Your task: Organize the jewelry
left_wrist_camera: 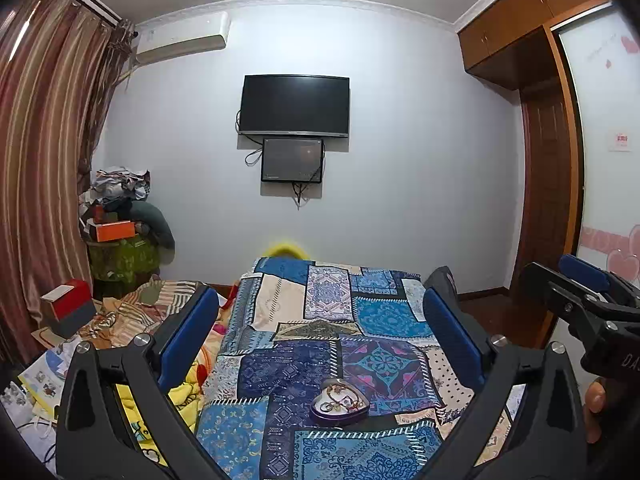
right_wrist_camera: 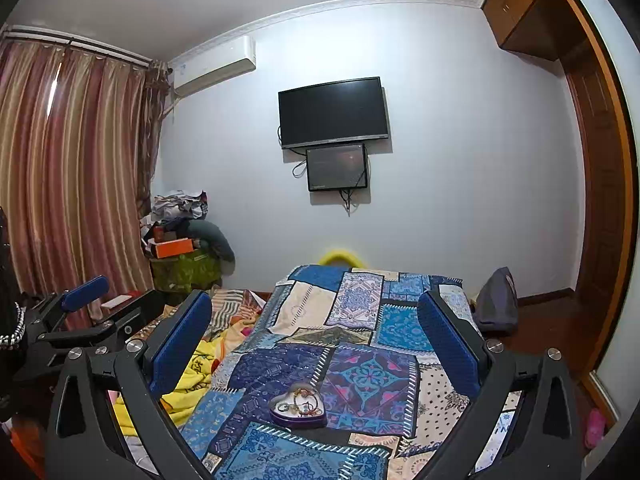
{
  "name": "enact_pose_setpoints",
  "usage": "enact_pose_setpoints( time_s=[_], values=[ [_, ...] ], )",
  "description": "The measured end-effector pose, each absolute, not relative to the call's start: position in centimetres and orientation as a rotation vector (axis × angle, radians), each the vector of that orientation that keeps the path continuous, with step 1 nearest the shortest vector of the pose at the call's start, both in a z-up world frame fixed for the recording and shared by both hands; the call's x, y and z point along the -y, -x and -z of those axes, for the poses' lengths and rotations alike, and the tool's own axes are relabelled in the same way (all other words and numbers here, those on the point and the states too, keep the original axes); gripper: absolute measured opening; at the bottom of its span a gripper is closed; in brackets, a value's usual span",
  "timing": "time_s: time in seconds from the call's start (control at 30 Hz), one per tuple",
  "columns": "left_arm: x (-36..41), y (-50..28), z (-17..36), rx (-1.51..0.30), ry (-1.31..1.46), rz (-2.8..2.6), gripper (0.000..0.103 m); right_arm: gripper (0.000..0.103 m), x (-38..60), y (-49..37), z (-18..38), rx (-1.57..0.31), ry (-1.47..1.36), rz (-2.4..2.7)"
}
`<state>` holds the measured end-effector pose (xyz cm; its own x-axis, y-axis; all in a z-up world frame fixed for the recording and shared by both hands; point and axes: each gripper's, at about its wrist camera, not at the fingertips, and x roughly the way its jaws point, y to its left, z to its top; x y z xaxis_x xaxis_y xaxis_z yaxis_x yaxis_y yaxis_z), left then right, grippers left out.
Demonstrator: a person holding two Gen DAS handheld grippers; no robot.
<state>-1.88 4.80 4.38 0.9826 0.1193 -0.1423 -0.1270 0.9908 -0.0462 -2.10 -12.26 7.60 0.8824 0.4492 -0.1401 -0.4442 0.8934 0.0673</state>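
Heart-shaped box (left_wrist_camera: 339,403) sits open on the patchwork bedspread (left_wrist_camera: 320,320), jewelry (left_wrist_camera: 340,394) heaped inside; fits either sorting out or already gathered. Any reach should come down from above, centred on one piece. Left gripper (left_wrist_camera: 320,332) and right gripper (right_wrist_camera: 316,336): fingers spread wide, holding and touching nothing.

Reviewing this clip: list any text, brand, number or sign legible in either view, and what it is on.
"DA": only these letters show, on the right gripper's black body at the frame edge; the rest is cut off.
TV: brand mark on the lower bezel, too small to read.
Air conditioner: blue mark, blurred.
Wardrobe door: pale script and a small red-and-white sticker, both unreadable.
Yellow blanket: dark printed marks, not legible.
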Motion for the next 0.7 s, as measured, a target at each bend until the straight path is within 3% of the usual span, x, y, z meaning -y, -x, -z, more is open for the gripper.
enact_pose_setpoints(
  time_s=[0.7],
  values=[
    [-4.69,1.26,-3.98,-0.165,0.063,-0.072,0.103,0.102,12.45,1.87,-7.72,-0.165,-0.038,-0.458]
  ],
)
